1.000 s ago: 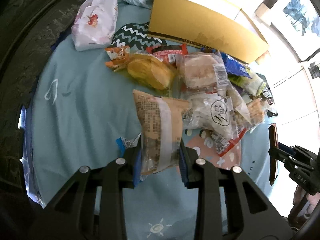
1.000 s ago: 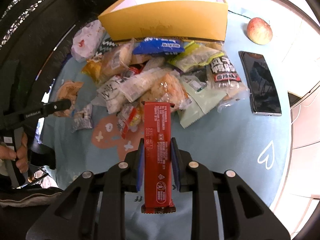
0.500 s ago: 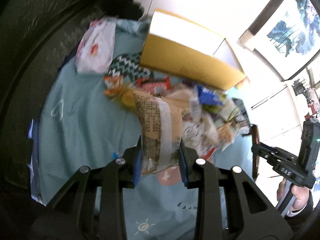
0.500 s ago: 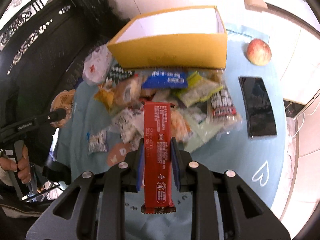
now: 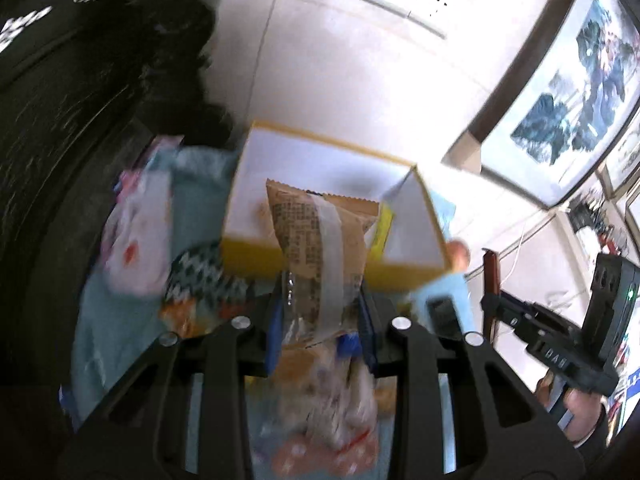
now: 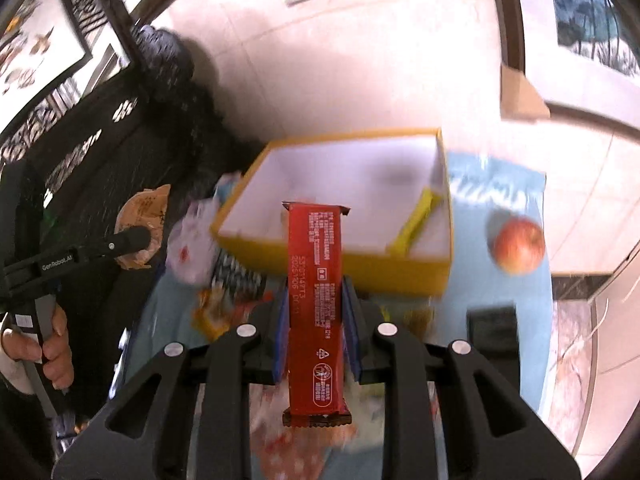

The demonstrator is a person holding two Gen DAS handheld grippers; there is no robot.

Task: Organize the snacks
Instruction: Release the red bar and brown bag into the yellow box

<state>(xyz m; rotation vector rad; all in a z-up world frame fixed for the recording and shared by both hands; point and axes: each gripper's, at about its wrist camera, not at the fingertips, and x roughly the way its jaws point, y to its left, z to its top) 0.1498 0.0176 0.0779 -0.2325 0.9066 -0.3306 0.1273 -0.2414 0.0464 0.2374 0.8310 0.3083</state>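
The left gripper [image 5: 320,320] is gripping a tan printed snack packet [image 5: 316,248], standing upright between its pads before the yellow box [image 5: 256,254]. The right gripper [image 6: 316,332] is clamping a long red bar wrapper [image 6: 316,300], also fronting the box. An apple [image 6: 519,245] is sitting right of the box; loose snacks are lying blurred beneath.

Glossy red foil wrapper [image 6: 316,304]; crinkly tan plastic packet [image 5: 320,252] with a clear strip; matt yellow cardboard box [image 6: 344,264], white inside; soft blue cloth [image 5: 100,332]; matt black plastic tongs [image 6: 316,328].
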